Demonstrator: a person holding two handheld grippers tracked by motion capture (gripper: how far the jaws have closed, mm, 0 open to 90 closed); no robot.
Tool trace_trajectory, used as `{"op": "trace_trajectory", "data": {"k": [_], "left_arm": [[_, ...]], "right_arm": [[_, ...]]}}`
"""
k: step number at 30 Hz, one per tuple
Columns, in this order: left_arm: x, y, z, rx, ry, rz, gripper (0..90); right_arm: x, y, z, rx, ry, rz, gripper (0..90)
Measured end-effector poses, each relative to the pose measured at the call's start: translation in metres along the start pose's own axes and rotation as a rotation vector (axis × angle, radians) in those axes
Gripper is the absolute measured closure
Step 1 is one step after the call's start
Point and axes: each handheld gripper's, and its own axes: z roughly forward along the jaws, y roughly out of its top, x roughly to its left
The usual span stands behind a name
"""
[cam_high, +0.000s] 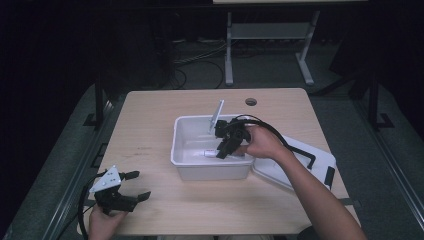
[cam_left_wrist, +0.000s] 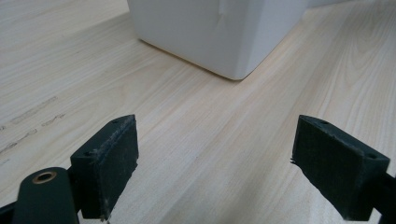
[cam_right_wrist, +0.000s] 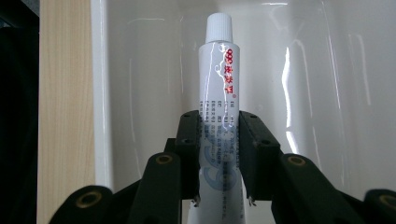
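Observation:
A white plastic bin stands in the middle of the wooden table. Inside it, my right gripper is shut on a white tube with a white cap and red lettering; both jaws press the tube's lower half and its cap points away from the camera toward the bin's wall. In the high view the tube shows just left of the jaws. My left gripper rests near the table's front left corner, open with nothing between its fingers. The bin's corner lies ahead of it.
The bin's white lid with black clips lies against the bin's right side. A grey three-cornered plate sticks up above the bin's far rim. A round cable hole sits near the table's far edge.

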Motion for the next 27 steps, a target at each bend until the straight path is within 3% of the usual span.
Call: {"op": "trace_trajectory", "data": {"k": [18, 27], "left_arm": [[0.000, 0.000, 0.001, -0.003, -0.001, 0.001, 13.8], [0.000, 0.000, 0.001, -0.002, 0.000, 0.001, 13.8]], "right_arm": [[-0.001, 0.000, 0.013, 0.015, 0.030, 0.007, 70.3], [-0.002, -0.004, 0.011, 0.018, 0.025, 0.024, 69.6]]}}
